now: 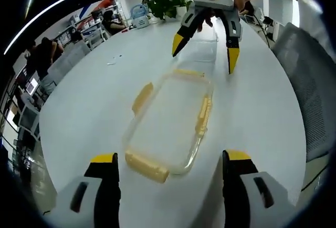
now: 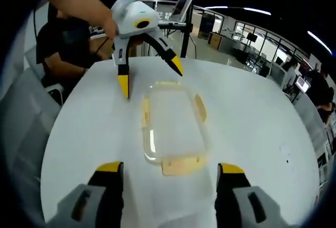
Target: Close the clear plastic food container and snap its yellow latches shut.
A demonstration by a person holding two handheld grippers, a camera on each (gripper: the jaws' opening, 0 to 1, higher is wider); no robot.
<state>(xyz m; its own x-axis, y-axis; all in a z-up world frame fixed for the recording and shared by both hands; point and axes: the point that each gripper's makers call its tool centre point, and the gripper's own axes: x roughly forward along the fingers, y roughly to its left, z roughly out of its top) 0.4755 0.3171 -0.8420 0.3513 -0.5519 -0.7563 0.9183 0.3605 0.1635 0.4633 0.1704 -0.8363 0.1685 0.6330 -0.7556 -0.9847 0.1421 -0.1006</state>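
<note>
Your clear plastic rectangular food container [image 1: 170, 123] carries pale yellow latches [image 1: 146, 166] on its sides and rests on a plain white round tabletop [image 1: 94, 107]. Your left tongs [image 1: 170, 173] and right tongs [image 2: 165, 178] are grey and black with bright yellow tips. A green leafy potted plant [image 1: 167, 1] stands at the tabletop's far edge.

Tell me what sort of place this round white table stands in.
Probably an open-plan office or lab. Behind the table a person sits at a desk among shelves, a potted plant stands at its far edge, and long ceiling strip lights run above rows of workstations.
</note>
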